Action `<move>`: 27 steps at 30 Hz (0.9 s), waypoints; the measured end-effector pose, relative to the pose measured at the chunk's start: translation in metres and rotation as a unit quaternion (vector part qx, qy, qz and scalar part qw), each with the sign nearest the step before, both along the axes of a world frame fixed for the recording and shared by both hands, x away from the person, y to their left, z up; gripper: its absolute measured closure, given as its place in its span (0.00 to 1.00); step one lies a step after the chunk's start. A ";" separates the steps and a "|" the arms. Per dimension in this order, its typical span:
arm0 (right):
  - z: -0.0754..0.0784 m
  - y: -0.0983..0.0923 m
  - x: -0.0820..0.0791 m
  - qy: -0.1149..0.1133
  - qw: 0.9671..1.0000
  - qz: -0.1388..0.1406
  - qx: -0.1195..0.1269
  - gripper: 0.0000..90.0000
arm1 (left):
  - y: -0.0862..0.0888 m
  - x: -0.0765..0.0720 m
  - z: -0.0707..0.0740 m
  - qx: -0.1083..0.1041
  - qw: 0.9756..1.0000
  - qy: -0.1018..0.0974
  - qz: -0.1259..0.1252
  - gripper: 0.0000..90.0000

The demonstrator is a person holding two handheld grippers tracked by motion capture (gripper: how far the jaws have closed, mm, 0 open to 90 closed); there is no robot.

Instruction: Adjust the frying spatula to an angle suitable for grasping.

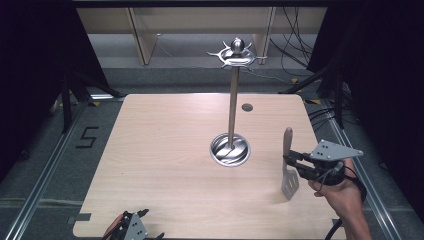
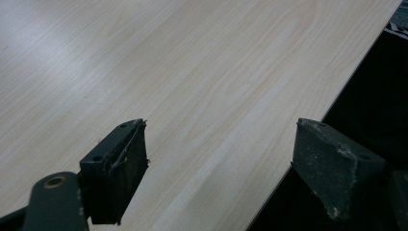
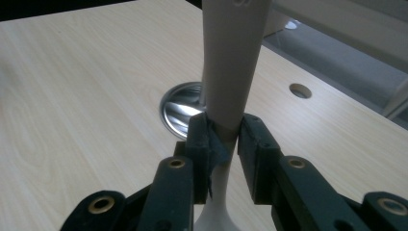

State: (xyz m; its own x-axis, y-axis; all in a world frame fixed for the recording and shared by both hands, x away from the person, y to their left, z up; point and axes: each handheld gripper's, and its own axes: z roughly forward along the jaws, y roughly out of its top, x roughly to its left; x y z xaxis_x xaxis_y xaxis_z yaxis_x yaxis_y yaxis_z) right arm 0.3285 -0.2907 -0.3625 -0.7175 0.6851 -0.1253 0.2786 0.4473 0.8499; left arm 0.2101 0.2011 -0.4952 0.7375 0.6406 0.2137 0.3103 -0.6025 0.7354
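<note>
A spatula (image 1: 288, 165) with a wooden handle and a slotted metal blade hangs upright at the table's right side, blade down, just above the tabletop. My right gripper (image 1: 288, 162) is shut on its neck, just under the handle (image 3: 232, 67), which rises between the pads (image 3: 200, 139). A tall metal utensil stand (image 1: 231, 100) with a round base (image 1: 229, 150) and a ring of hooks (image 1: 236, 54) on top rises at the table's middle, left of the spatula. My left gripper (image 2: 219, 168) rests open over the table's near left edge, with nothing between its jaws.
The light wooden table (image 1: 165, 150) has a small round cable hole (image 1: 247, 107) behind the stand. Dark floor with rails and cables surrounds the table. A shelf unit stands at the back.
</note>
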 end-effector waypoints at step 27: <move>0.046 0.051 0.042 -0.038 0.997 0.031 0.053 0.84 | 0.002 0.000 0.001 0.017 1.000 0.005 -0.009 0.21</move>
State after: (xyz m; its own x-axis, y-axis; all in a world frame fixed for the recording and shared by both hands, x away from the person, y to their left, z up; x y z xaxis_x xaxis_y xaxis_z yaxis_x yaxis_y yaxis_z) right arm 0.3702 -0.2400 -0.3168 -0.7502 0.6519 -0.1104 0.1855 0.3678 0.9112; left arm 0.2105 0.2032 -0.4938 0.7513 0.6194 0.2278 0.3064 -0.6331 0.7109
